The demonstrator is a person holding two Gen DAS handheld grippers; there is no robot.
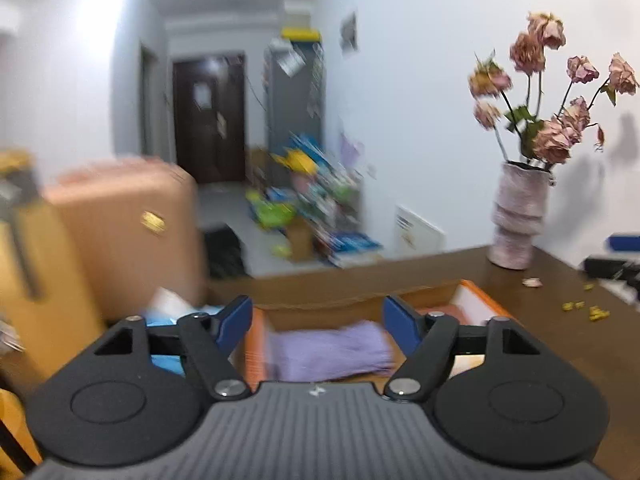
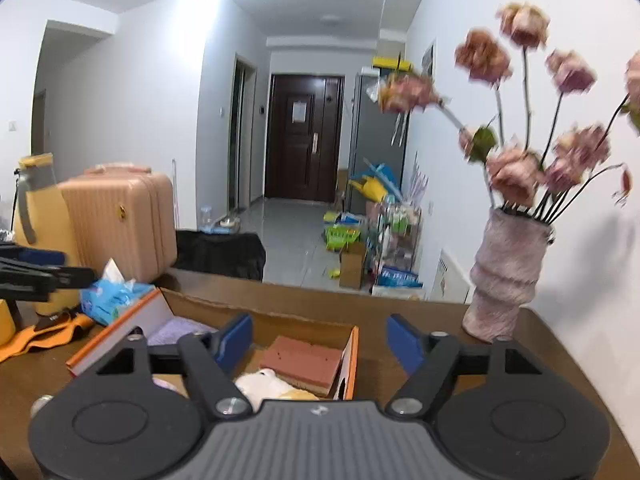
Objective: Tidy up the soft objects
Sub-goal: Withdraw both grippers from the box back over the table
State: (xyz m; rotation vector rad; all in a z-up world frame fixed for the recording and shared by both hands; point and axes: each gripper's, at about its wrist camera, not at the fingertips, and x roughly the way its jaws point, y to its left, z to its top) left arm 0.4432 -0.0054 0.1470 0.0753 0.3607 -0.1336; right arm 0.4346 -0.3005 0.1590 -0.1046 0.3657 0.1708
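Several soft things already lie inside the cardboard box (image 2: 276, 322), which sits on the brown table (image 2: 400, 308): a folded purple cloth (image 1: 330, 350) toward the box's left end, a brick-red sponge block (image 2: 302, 360) against its orange-edged right wall, and a pale, cream-coloured soft item (image 2: 262, 386) just in front of that block.

Both grippers hang above the box with nothing between their blue pads. The left gripper (image 1: 318, 322) is spread wide over the purple cloth, and the right gripper (image 2: 320, 338) stands equally wide over the red block; neither pad touches anything, so both read as released.

Just left of the box lies a blue tissue pack (image 2: 114, 296), with an orange strap (image 2: 44, 336) beyond it and a peach suitcase (image 2: 120, 216) behind. To the right of the box a ribbed vase (image 2: 506, 276) of dried pink flowers (image 2: 512, 172) stands near the wall, with fallen petals (image 1: 532, 282) and yellow scraps (image 1: 584, 308) scattered on the table.

Judging from this, the sorting looks well along. The chief risk is the vase: it stands close to the right gripper, and a sideways swing toward anything right of the box could clip it or its stems and tip it. The box's open flap (image 2: 120, 332) could also catch a jaw coming in low from the left, dragging the box along the table.
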